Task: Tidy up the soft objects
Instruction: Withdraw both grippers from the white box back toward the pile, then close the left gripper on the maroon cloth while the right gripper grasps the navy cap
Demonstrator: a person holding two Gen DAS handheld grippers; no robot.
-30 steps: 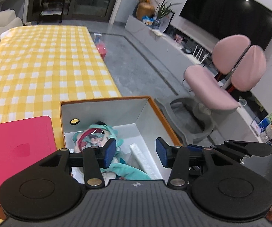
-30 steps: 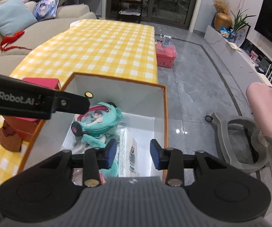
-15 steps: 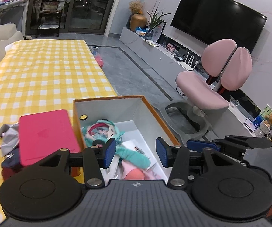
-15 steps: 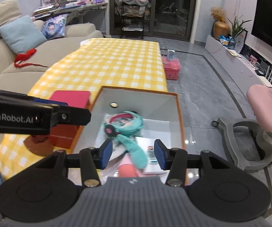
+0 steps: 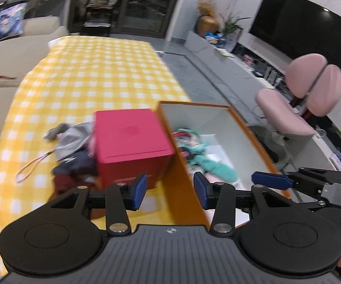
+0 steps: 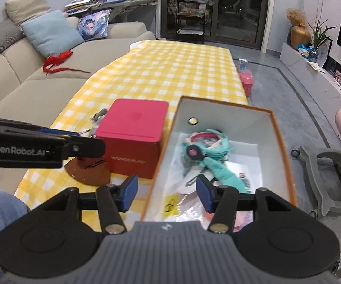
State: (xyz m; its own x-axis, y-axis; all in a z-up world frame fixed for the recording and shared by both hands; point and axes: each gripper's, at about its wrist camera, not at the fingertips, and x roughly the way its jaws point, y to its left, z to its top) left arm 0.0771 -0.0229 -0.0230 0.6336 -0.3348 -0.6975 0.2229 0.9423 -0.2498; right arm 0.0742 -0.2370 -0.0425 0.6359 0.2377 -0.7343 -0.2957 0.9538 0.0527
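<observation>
An open orange box (image 5: 182,165) (image 6: 284,142) with white inner walls stands on the yellow checked table. A teal-haired plush doll (image 5: 201,151) (image 6: 208,149) lies inside it on papers and plastic bags. Soft clothes, grey and dark blue (image 5: 73,142), lie in a pile left of a red box (image 5: 132,142) (image 6: 134,137). My left gripper (image 5: 168,193) is open and empty, above the orange box's left wall. My right gripper (image 6: 166,194) is open and empty, above the same wall at the near end.
The yellow checked table (image 5: 92,71) (image 6: 170,66) stretches away. A beige sofa (image 6: 28,78) with cushions is at the left. A pink chair (image 5: 300,108) stands on the grey floor at the right. A brown piece (image 6: 87,172) lies by the red box.
Both grippers have pulled back and shifted left, out of the orange box. The red box and the clothes pile have come into fuller view. Both stay open and empty.
</observation>
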